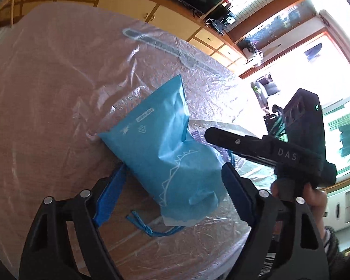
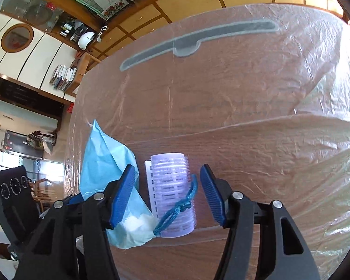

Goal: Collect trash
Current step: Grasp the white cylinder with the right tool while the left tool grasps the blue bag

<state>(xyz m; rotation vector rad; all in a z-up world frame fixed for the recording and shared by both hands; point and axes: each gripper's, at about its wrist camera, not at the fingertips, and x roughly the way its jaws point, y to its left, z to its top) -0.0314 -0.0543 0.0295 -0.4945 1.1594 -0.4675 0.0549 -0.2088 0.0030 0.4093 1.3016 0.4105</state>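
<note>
On the table, right gripper apart around purple roller — left gripper apart around blue bag.

A brown wood-grain table lies under thin, crinkled, glossy clear plastic film. The light blue paper bag looks matt and creased, the lilac plastic hair roller bristly, its blue cord woven
</note>
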